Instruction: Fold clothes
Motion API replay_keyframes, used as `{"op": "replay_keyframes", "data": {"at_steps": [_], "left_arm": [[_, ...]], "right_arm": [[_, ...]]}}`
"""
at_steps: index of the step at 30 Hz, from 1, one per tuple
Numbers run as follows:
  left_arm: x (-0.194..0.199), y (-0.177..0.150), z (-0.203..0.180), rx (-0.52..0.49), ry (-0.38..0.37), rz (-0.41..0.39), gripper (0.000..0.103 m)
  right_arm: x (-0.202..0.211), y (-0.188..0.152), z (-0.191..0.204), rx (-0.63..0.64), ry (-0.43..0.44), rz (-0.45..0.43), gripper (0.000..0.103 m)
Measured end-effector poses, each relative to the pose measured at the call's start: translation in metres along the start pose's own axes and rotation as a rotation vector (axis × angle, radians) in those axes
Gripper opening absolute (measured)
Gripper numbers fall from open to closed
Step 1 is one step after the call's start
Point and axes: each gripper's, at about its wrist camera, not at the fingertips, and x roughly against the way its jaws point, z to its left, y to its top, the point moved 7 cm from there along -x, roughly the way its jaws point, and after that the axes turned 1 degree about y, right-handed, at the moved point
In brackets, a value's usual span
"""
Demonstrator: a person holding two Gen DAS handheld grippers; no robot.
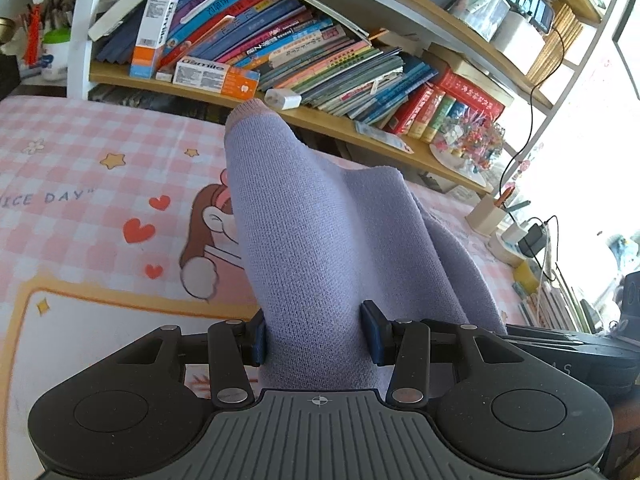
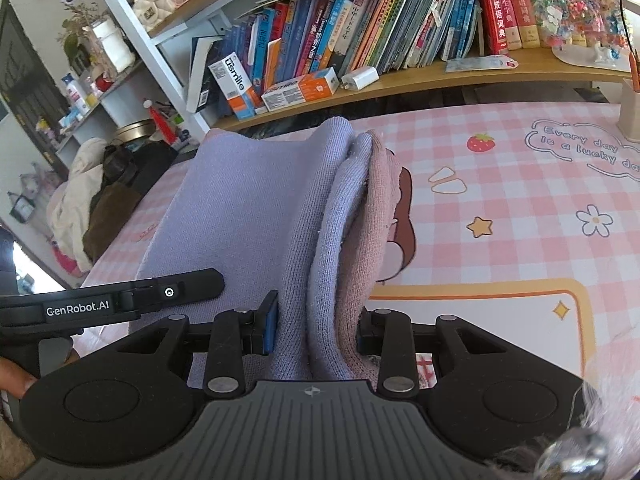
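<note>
A lilac knitted garment (image 1: 320, 232) with a pink cuff edge fills the middle of the left wrist view, lifted off the pink checked mat (image 1: 92, 168). My left gripper (image 1: 316, 336) is shut on a bunched part of it, blue pads pressing both sides. In the right wrist view the same lilac garment (image 2: 256, 216) shows several folded layers, one dusty pink. My right gripper (image 2: 316, 328) is shut on those layers. The left gripper's black body (image 2: 120, 300) sits close at the left of that view.
A wooden shelf (image 1: 320, 116) packed with books and toothpaste boxes runs along the far side of the mat. A pen holder (image 1: 486, 216) and chargers stand at the right. A person's fingertip (image 2: 16, 380) shows at the left edge. Piled clothes (image 2: 84, 200) lie beyond the table's left end.
</note>
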Motion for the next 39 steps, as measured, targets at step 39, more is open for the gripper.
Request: {"op": "replay_keyframes", "data": {"at_steps": [39], "left_arm": [[-0.080, 0.153, 0.268, 0.003, -0.041, 0.044, 0.044]], "right_arm": [[-0.243, 0.118, 0.154, 0.078, -0.069, -0.032, 0.031]]}}
